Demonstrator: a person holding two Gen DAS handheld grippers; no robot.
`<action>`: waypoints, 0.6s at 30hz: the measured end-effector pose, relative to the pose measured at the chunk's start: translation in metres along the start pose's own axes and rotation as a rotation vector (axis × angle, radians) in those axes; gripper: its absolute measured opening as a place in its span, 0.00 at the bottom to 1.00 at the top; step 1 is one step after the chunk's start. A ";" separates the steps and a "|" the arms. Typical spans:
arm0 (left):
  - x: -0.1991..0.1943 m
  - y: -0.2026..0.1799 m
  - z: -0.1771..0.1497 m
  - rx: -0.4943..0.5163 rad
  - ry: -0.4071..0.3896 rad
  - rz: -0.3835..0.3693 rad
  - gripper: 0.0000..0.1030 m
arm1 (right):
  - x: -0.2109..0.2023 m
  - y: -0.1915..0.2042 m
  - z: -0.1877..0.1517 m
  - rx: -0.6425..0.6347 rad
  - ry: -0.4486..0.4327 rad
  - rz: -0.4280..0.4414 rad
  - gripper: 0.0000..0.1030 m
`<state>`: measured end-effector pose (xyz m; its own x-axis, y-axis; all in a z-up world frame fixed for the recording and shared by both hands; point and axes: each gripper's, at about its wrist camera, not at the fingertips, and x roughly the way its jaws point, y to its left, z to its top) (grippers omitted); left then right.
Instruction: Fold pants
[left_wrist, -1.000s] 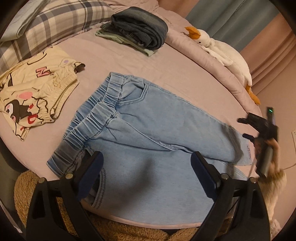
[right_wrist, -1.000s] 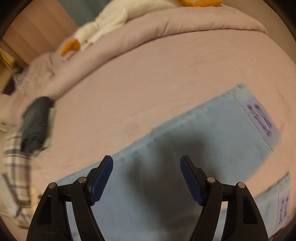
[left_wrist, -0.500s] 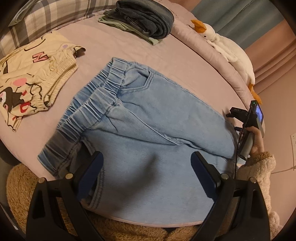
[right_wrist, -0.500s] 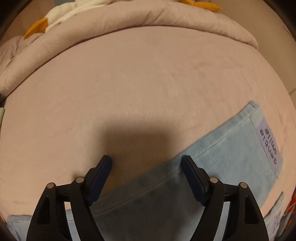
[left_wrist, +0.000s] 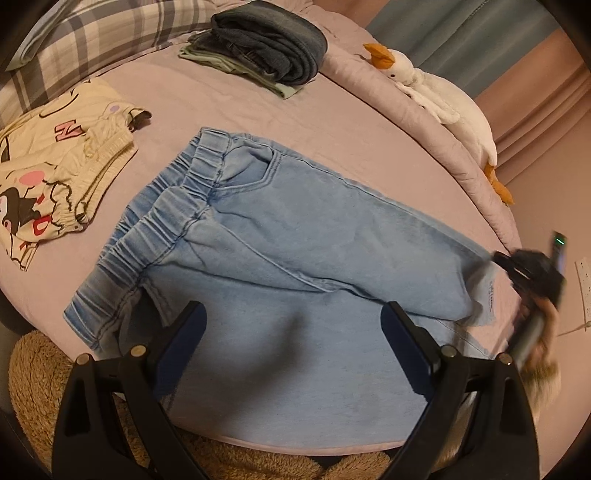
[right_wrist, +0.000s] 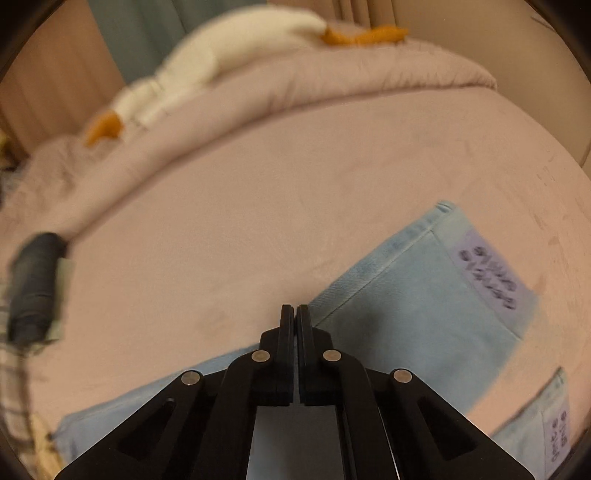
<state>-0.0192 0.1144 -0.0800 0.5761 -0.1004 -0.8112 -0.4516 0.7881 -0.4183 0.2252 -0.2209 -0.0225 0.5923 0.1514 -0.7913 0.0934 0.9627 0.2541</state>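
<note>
Light blue denim pants (left_wrist: 295, 258) on plain pink bedsheet (left_wrist: 351, 140). Grey-and-white plaid pillow (left_wrist: 110, 33). Cream cartoon-print shorts (left_wrist: 55, 162). White plush goose (left_wrist: 443, 99), orange beak.

The pants (left_wrist: 280, 266) are lying mid-frame on the bed (left_wrist: 351, 122). Folded clothes (left_wrist: 266, 55) are sitting above them, a printed garment (left_wrist: 55, 173) at left, a plush goose (left_wrist: 443, 107) at upper right.

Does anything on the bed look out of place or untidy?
Nothing is damaged or spilled. The jeans lie flat, but their waistband hangs a little over the bed edge. The cream shorts lie crumpled beside them, while the dark pile behind is folded.
</note>
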 end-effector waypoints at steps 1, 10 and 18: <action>0.000 -0.002 -0.001 0.006 0.002 -0.005 0.93 | -0.017 -0.005 -0.009 -0.004 -0.026 0.026 0.01; 0.006 -0.010 0.001 0.020 0.014 -0.011 0.93 | -0.043 -0.034 -0.056 0.011 -0.033 0.091 0.01; 0.015 -0.017 0.009 0.030 0.001 -0.003 0.93 | -0.023 -0.058 -0.083 0.066 0.091 0.067 0.01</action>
<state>0.0033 0.1046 -0.0814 0.5764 -0.1035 -0.8106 -0.4294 0.8056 -0.4082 0.1397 -0.2616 -0.0655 0.5241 0.2372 -0.8180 0.1103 0.9334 0.3414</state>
